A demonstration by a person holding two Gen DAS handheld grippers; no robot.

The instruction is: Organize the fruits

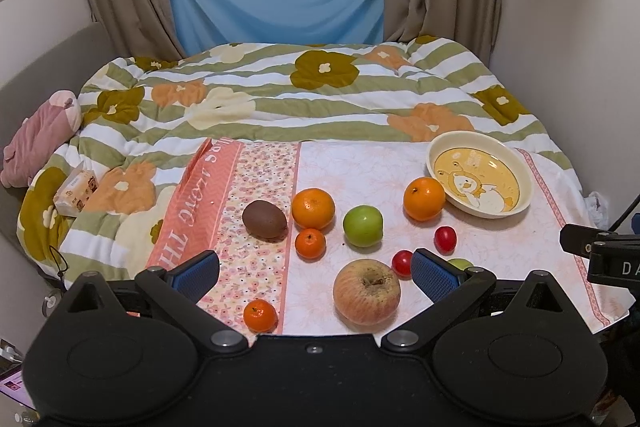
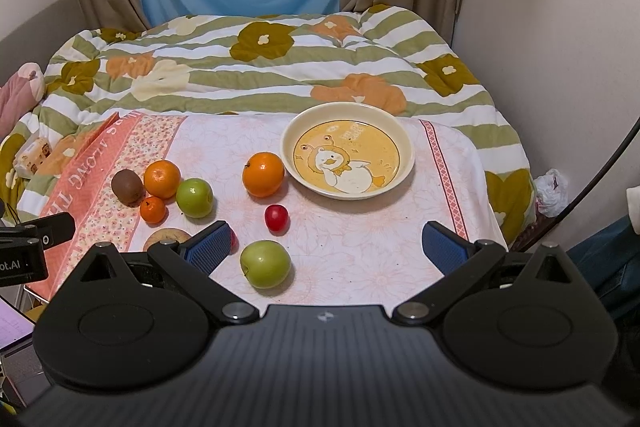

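Fruits lie on a pink cloth (image 1: 360, 171) on the bed. A cream plate (image 1: 436, 153) (image 2: 406, 139) with a duck picture stands empty at the far right. In the left wrist view I see a kiwi (image 1: 264, 219), oranges (image 1: 313, 208) (image 1: 424, 198), small tangerines (image 1: 310, 243) (image 1: 260, 315), a green apple (image 1: 363, 225), cherry tomatoes (image 1: 445, 239) (image 1: 401, 263) and a reddish apple (image 1: 367, 291). My left gripper (image 1: 316, 273) is open above the near fruits. My right gripper (image 2: 326, 249) is open, with a second green apple (image 2: 265, 264) between its fingers' line.
A floral quilt (image 1: 280, 95) covers the bed behind the cloth. A tissue pack (image 1: 76, 193) and a pink plush (image 1: 36, 143) lie at the left. Walls close in at the right, curtains and a window at the back.
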